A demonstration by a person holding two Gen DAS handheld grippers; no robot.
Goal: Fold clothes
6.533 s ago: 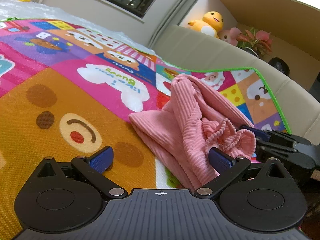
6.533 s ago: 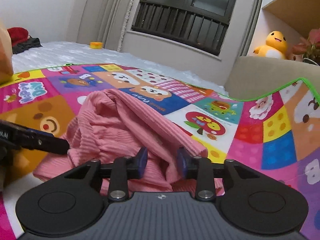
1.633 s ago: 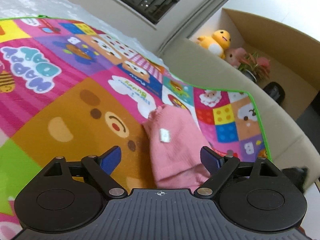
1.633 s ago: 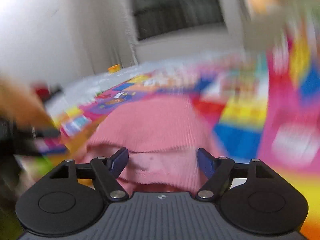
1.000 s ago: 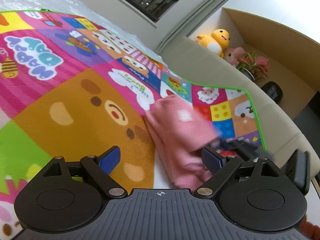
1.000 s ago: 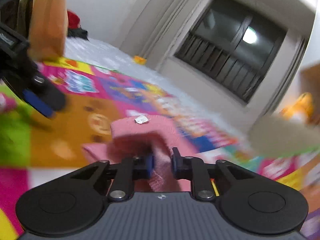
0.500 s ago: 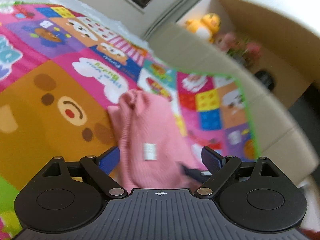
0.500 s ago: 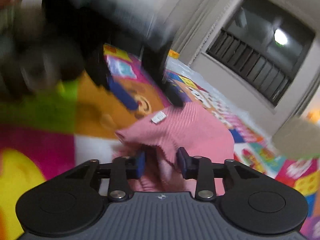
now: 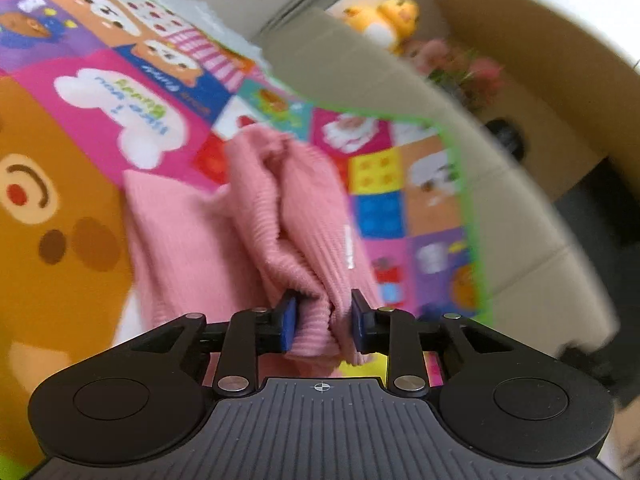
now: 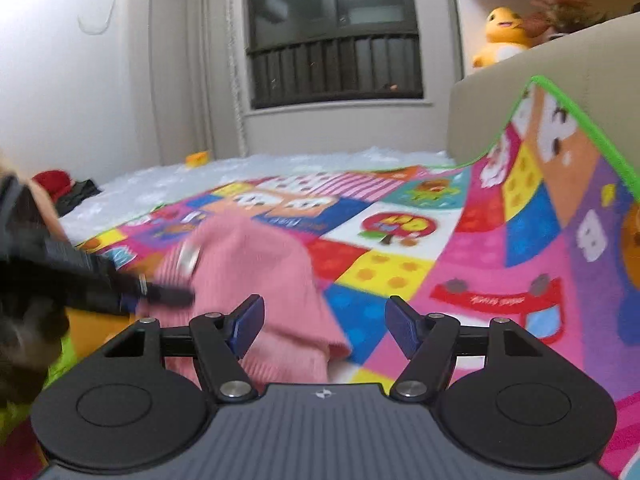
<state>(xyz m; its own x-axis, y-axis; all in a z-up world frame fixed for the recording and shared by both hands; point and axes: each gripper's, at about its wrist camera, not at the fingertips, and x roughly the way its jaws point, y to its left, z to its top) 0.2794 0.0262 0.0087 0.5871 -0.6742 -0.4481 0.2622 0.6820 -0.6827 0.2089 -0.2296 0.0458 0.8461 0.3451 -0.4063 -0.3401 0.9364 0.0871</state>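
— One garment, where does it lie from your tools?

— The pink ribbed garment (image 9: 304, 216) runs lengthwise straight ahead of my left gripper (image 9: 323, 322), which has pinched a bunched edge between its nearly closed pads. My right gripper (image 10: 324, 326) hangs spread wide and empty, with the cloth just ahead and to its left, on the play mat (image 10: 500, 280).

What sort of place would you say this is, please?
Probably a home bedroom or playroom: a cartoon play mat covers the surface, a plush toy sits on a ledge, and a pink garment is being folded.
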